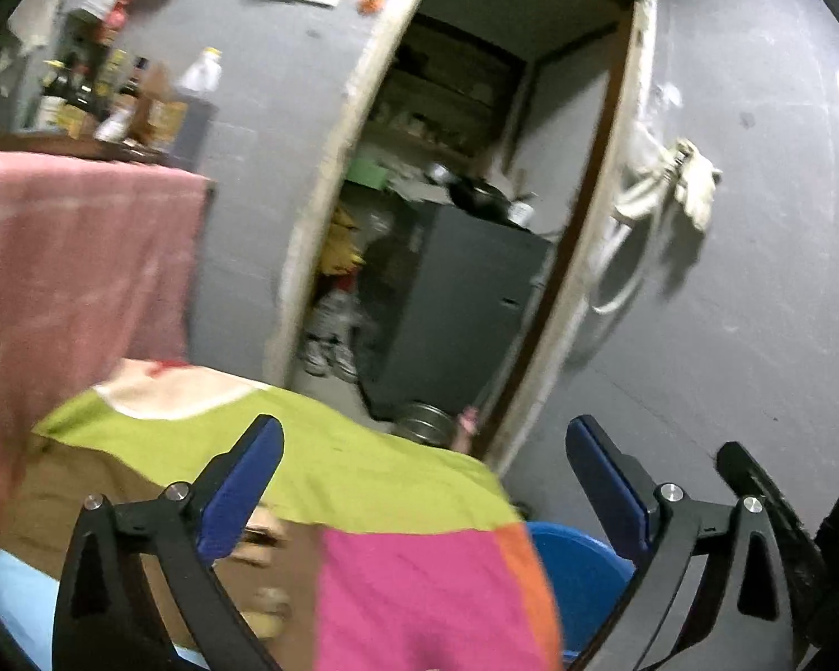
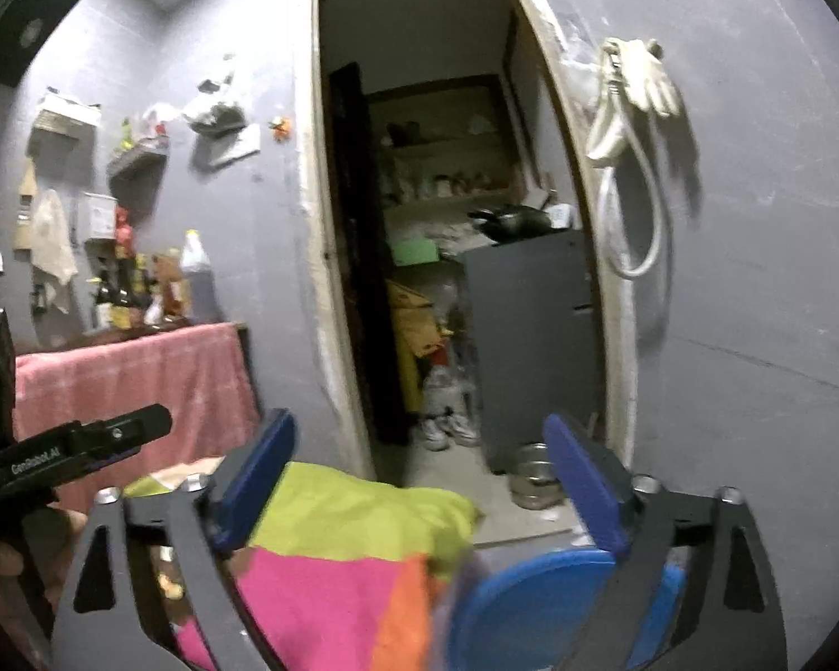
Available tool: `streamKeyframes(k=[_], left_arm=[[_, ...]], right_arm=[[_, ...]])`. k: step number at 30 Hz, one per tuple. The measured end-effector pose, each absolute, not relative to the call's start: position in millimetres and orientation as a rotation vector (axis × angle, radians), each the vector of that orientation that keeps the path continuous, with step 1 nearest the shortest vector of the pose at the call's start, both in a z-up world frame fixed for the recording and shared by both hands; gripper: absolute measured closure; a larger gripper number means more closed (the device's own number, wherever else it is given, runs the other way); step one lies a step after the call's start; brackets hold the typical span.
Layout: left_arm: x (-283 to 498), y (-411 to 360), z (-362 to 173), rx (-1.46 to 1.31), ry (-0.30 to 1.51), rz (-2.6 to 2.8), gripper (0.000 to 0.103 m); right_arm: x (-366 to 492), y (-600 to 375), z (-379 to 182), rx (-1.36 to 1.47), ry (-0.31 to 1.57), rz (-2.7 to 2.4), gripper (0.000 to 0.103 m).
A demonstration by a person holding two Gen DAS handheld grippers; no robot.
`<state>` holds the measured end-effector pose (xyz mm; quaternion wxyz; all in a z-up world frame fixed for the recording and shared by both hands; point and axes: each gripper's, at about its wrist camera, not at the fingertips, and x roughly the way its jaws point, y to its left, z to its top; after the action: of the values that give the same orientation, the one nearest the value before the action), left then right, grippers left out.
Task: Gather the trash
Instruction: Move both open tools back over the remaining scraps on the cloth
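My left gripper (image 1: 424,430) stands open with nothing between its blue pads (image 1: 240,497). It hangs over a bright cloth (image 1: 397,481) of green, pink and orange. My right gripper (image 2: 419,425) is open too and holds nothing. Below it lie the same cloth (image 2: 363,514) and a round blue plastic thing (image 2: 531,604), also low right in the left wrist view (image 1: 576,576). A blurred tan item (image 1: 268,609) lies by the cloth's edge. The left gripper's black side (image 2: 84,447) shows at the left of the right wrist view, with a hand (image 2: 5,559) under it. No trash is plainly visible.
Ahead is an open doorway (image 2: 419,223) in a grey wall, with a dark grey cabinet (image 2: 531,335), shoes (image 2: 447,430) and a metal bowl (image 2: 531,481) on the floor. A pink-draped table (image 2: 140,380) with bottles stands left. Gloves and a hose (image 2: 637,89) hang right.
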<state>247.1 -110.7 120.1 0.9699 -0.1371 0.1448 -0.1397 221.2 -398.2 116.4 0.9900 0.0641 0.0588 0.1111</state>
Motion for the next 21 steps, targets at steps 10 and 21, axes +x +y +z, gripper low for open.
streamKeyframes(k=[10, 21], left_arm=[[227, -25, 92, -0.204, 0.321, -0.126, 0.002], [257, 10, 34, -0.189, 0.561, -0.127, 0.003]], right_arm=[[219, -310, 109, 0.077, 0.109, 0.34, 0.0], [261, -254, 76, -0.003, 0.278, 0.423, 0.0]])
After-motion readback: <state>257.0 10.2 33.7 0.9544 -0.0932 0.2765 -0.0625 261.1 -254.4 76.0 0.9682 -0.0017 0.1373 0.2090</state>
